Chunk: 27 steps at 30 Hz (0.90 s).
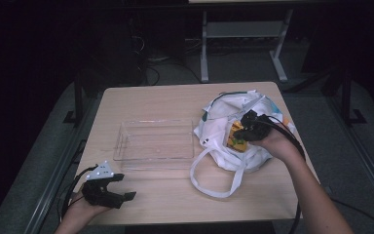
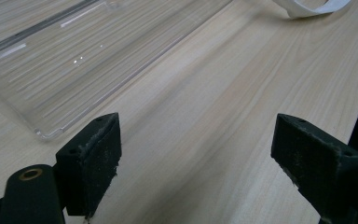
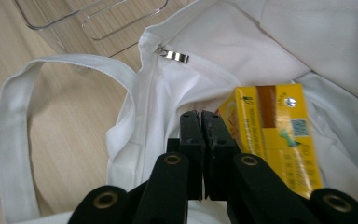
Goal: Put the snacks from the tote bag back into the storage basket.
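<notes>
While the left gripper (image 1: 119, 187) rests low over the near left corner of the wooden desk (image 1: 175, 100), its jaws stand spread wide with nothing between them, and in the left gripper view (image 2: 196, 154) bare wood grain lies in the gap. Just beyond it on the desk sits a clear plastic tray (image 1: 121, 141), shallow and rectangular, with one rounded corner (image 2: 46, 133) reaching toward the jaws. To the right of the tray lies a white cloth tote bag (image 1: 219, 131) with a teal-edged print on its far side, its mouth open and one long handle loop (image 1: 214, 187) spilling toward the near edge of the desk. The right gripper (image 1: 241, 130), held by a hand coming in from the right, reaches into the bag's mouth. In the right gripper view (image 3: 200, 121) its jaws are pressed together with nothing visibly caught between them, their tips against the white fabric (image 3: 168, 102) and just beside a yellow carton (image 3: 279, 135) with a brown band that lies inside the bag. A small metal zipper pull (image 3: 173, 56) hangs at the bag's seam above the jaws, and the tray's corner (image 3: 51, 23) shows beyond the bag.
</notes>
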Motion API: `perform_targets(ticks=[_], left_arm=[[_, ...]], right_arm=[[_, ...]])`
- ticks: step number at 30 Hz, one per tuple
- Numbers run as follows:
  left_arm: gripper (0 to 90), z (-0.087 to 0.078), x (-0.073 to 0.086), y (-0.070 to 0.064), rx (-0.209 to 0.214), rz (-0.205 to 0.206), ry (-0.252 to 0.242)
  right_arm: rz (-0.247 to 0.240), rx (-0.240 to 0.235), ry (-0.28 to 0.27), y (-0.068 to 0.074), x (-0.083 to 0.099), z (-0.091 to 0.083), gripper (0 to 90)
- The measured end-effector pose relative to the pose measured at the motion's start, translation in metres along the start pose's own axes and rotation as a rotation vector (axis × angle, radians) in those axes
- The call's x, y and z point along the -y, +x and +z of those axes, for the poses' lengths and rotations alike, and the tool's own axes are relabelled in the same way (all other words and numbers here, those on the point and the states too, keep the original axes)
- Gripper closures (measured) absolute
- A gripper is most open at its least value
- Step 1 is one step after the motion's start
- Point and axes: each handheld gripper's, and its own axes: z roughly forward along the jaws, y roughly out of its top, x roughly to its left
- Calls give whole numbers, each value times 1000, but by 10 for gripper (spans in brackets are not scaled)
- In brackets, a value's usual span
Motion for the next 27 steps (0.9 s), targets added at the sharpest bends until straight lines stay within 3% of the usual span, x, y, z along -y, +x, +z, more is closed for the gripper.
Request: perform_targets(ticks=[5, 12, 19, 27], left_arm=[[156, 1, 0, 0, 5, -6, 5], [156, 2, 0, -1, 13, -5, 8], [156, 1, 0, 0, 16, 7, 15], [156, 3, 1, -1, 20, 2, 18]], right_arm=[[1, -2, 6, -5, -3, -12, 795], [3, 6, 29, -17, -8, -25, 656], [8, 8, 64, -29, -10, -23, 510], [-2, 14, 95, -34, -14, -17, 402]])
